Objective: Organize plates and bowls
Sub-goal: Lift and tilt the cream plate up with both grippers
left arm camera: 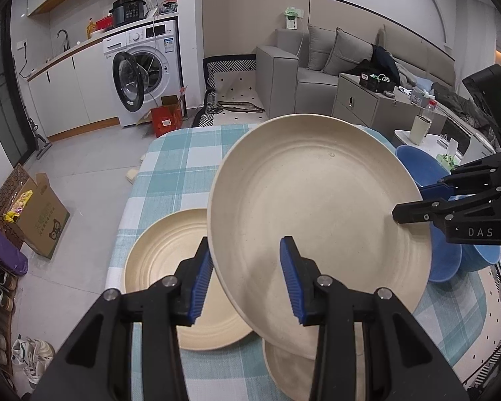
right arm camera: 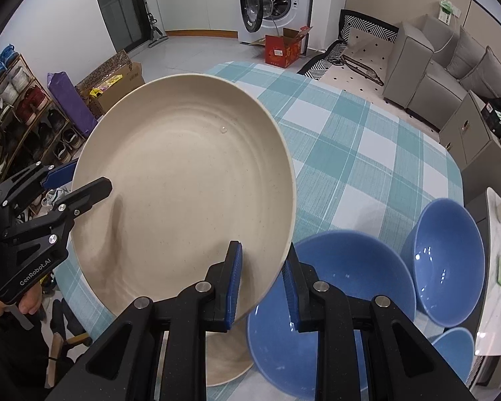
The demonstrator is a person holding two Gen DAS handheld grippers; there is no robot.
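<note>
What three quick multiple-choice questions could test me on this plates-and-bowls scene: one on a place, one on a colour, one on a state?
1. Where is the big cream plate?
A. Flat on the table
B. Lifted and tilted above the table
C. Inside the washing machine

2. What colour are the bowls?
A. Blue
B. Red
C. Green

3. How do the two grippers stand at the plate?
A. Both far from it
B. Only the left one reaches it
C. Each has a finger on either side of its rim

Answers:
1 B: it hangs slanted over another plate lying on the checked tablecloth.
2 A: all visible bowls are blue.
3 C: the left gripper and right gripper both straddle the rim.
</note>
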